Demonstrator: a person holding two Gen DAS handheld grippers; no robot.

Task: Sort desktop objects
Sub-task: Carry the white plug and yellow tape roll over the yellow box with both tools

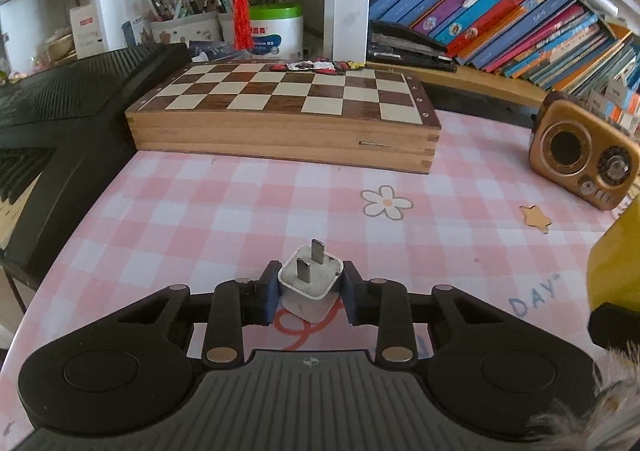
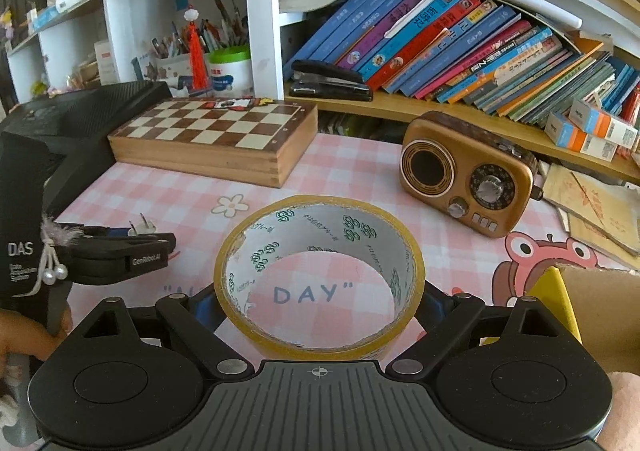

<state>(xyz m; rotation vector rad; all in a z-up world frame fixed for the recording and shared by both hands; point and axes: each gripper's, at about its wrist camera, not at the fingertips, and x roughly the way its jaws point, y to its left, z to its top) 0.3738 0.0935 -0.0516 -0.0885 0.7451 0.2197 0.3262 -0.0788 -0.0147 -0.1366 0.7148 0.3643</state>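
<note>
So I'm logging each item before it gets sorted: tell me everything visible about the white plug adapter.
The white plug adapter is a small rounded cube, glossy plastic by its look, with two flat metal prongs pointing up and away. It sits tilted over the pink checked tablecloth, clamped at its sides between the blue pads of the left gripper. Its underside is hidden.

A: What sits far on the desk [image 2: 360, 171]?
B: The wooden chessboard box [image 1: 288, 111], with the black keyboard instrument [image 1: 72, 99] to its left and the brown retro radio [image 2: 468, 175] well to its right. Behind the radio, slanted books [image 2: 460, 39] fill a shelf.
A: And near?
B: The white wall charger [image 1: 310, 283] stands between the left claw's [image 1: 309, 291] pads, prongs up. To its right, the yellow tape roll [image 2: 320, 275] lies between the right claw's [image 2: 320, 307] pads, with a cardboard box [image 2: 600, 311] further right.
</note>
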